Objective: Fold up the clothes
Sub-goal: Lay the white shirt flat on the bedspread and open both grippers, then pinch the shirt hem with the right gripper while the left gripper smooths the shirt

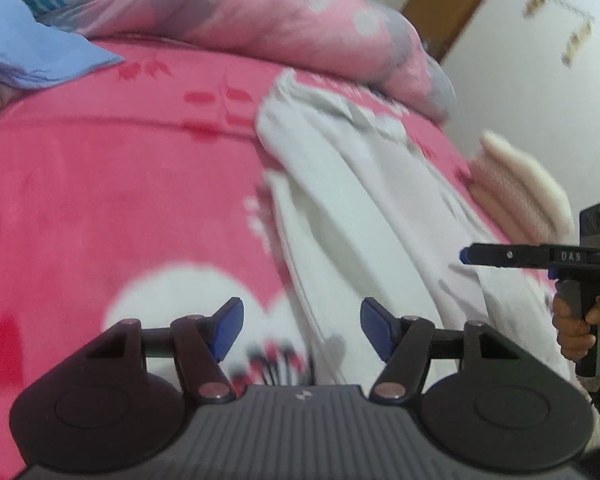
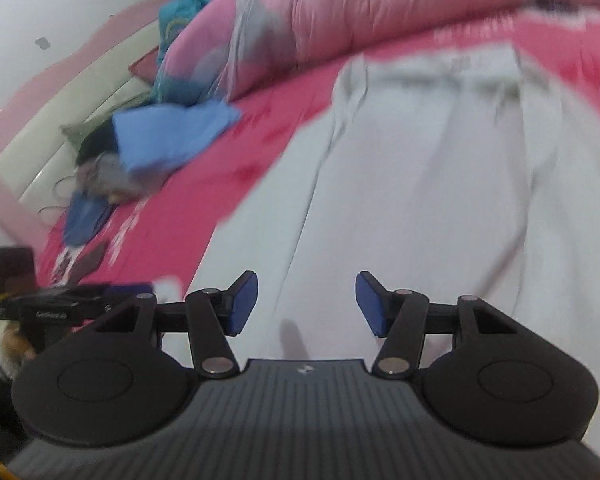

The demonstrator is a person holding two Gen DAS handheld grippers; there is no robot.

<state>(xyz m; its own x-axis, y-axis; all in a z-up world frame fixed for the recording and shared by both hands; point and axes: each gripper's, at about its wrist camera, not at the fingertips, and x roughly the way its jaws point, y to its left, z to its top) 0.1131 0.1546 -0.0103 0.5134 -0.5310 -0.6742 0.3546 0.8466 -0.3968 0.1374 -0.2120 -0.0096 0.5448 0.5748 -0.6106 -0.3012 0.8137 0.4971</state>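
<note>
On the pink bed (image 1: 100,200) lies a white garment (image 1: 360,208), spread out flat and long. Above it, the left gripper (image 1: 302,330) is wide and holds nothing. Over the cloth, the right gripper (image 2: 306,304) is wide and empty too. A blue cloth (image 2: 172,136) sits near the quilt (image 2: 340,12).

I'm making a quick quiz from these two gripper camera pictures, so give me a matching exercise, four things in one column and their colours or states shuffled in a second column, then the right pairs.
Things:
1. spread-out garment
2. bed blanket
3. folded cloth by the clothes pile
4. left gripper

Colours or states:
A. bright pink with white patterns
B. open, holding nothing
C. white, lying lengthwise on the bed
D. light blue

Pairs: 1-C, 2-A, 3-D, 4-B. The right gripper is likewise open, above the white garment.
</note>
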